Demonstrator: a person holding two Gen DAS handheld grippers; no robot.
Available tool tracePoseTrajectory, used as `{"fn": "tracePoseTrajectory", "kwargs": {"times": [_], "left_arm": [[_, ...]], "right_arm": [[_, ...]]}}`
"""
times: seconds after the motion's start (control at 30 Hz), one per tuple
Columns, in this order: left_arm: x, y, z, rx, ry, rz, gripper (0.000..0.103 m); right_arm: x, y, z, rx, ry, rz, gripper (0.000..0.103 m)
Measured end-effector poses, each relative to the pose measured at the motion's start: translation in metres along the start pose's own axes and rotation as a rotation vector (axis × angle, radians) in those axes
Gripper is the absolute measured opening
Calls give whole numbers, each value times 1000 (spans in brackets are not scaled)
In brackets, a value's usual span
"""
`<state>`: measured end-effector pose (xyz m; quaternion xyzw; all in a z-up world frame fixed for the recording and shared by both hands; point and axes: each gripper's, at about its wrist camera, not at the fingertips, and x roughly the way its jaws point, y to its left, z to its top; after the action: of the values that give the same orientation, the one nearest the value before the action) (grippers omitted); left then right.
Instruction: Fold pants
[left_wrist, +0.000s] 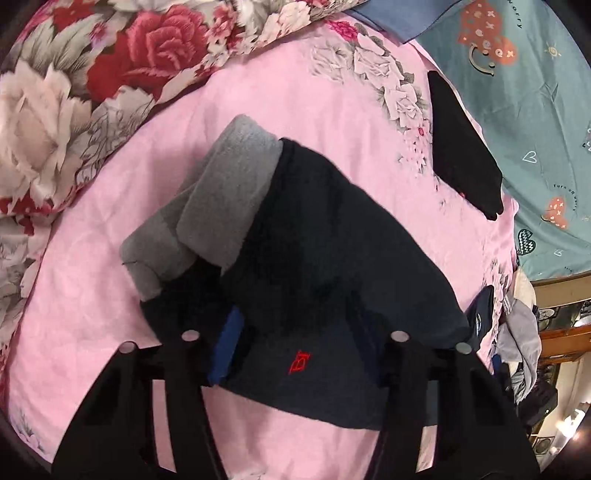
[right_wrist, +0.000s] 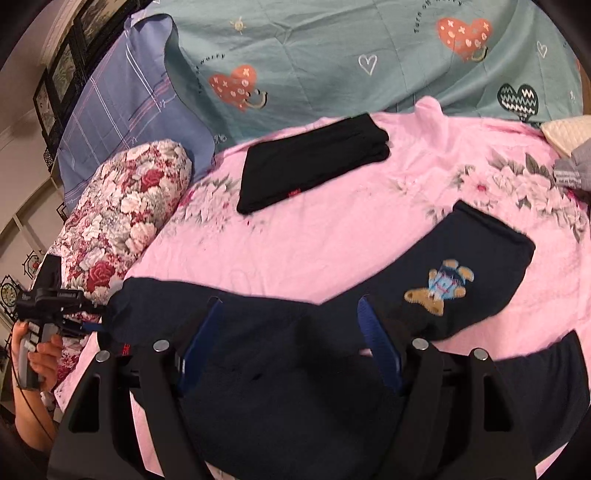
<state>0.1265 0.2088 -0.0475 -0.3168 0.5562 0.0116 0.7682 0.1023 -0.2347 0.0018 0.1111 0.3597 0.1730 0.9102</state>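
Dark navy pants (left_wrist: 325, 258) with a grey fleece lining (left_wrist: 218, 210) and a small red mark lie on the pink sheet (left_wrist: 258, 103). My left gripper (left_wrist: 295, 343) is open, its blue-padded fingers (left_wrist: 227, 347) straddling the pants' near edge. In the right wrist view the same pants (right_wrist: 280, 362) spread across the front, one part showing a teddy bear patch (right_wrist: 439, 288). My right gripper (right_wrist: 291, 343) is open over the cloth, blue pads (right_wrist: 376, 343) on either side. The left gripper (right_wrist: 55, 302) shows at far left, at the pants' end.
A folded black garment (right_wrist: 310, 173) lies on the pink sheet farther back, also in the left wrist view (left_wrist: 465, 155). A floral pillow (right_wrist: 122, 210), a blue pillow (right_wrist: 122, 103) and a teal heart-print quilt (right_wrist: 332, 62) border the sheet. Grey clothes (left_wrist: 517, 332) lie at the bed's edge.
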Motion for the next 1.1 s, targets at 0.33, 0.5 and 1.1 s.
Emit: {"fn": "tracePoseTrajectory", "kwargs": {"times": [0.33,0.5,1.1], "left_arm": [[-5,-13,2,66,-96,1,7],[-13,-8,0,65,-111,-16,7],[-43,-2,-7,93,-149,-67,7]], "right_arm": [[31,-11,-5,123,130,-197,76],[53,5,12,93,144,-260,75],[-18,-22,-4,248,35,-179,6]]}}
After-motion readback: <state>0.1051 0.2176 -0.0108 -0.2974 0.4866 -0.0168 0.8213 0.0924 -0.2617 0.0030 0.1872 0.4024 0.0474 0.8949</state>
